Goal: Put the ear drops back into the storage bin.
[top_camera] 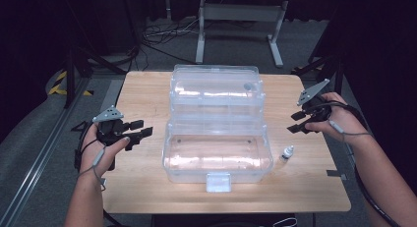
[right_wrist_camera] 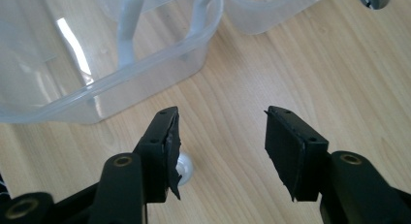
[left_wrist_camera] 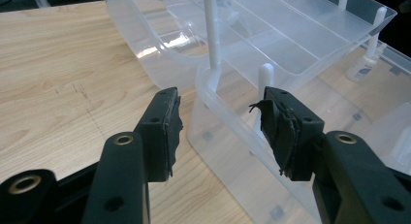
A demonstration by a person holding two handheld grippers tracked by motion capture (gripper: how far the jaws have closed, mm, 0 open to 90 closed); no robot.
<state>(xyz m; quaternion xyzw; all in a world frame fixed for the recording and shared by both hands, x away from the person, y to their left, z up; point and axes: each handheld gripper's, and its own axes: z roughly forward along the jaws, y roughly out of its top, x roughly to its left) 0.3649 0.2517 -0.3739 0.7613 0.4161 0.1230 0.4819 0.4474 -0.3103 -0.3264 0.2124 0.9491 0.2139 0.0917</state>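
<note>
We hold a hand-held gripper in each hand over a wooden table (top_camera: 147, 187), one at either side of a clear plastic box (top_camera: 216, 153) that stands open in the middle of it. The box's lid (top_camera: 215, 89) is tipped back behind the tub, and a pale latch (top_camera: 219, 182) sits on the front wall facing us.

Our left hand-held gripper (top_camera: 139, 130) hovers off the box's left end, near it but not touching. Its jaws stand wide apart with nothing between them. In the left gripper view the left hand-held gripper (left_wrist_camera: 220, 129) points at the near corner of the tub, where white plastic arms (left_wrist_camera: 213, 35) link the tub to a clear tray (left_wrist_camera: 291, 35) raised above it.

Our right hand-held gripper (top_camera: 297, 123) hovers off the box's right end, also clear of it. Its jaws are wide too and hold nothing. In the right gripper view the right hand-held gripper (right_wrist_camera: 220, 149) looks down on bare wood, with the box's wall (right_wrist_camera: 145, 73) just beyond.

A small bottle (top_camera: 286, 154) with a white cap stands on the table just beside the box's front right corner, below our right hand-held gripper. In the right gripper view its white cap (right_wrist_camera: 185, 169) peeks out beside one jaw, and we cannot tell whether they touch.
</note>
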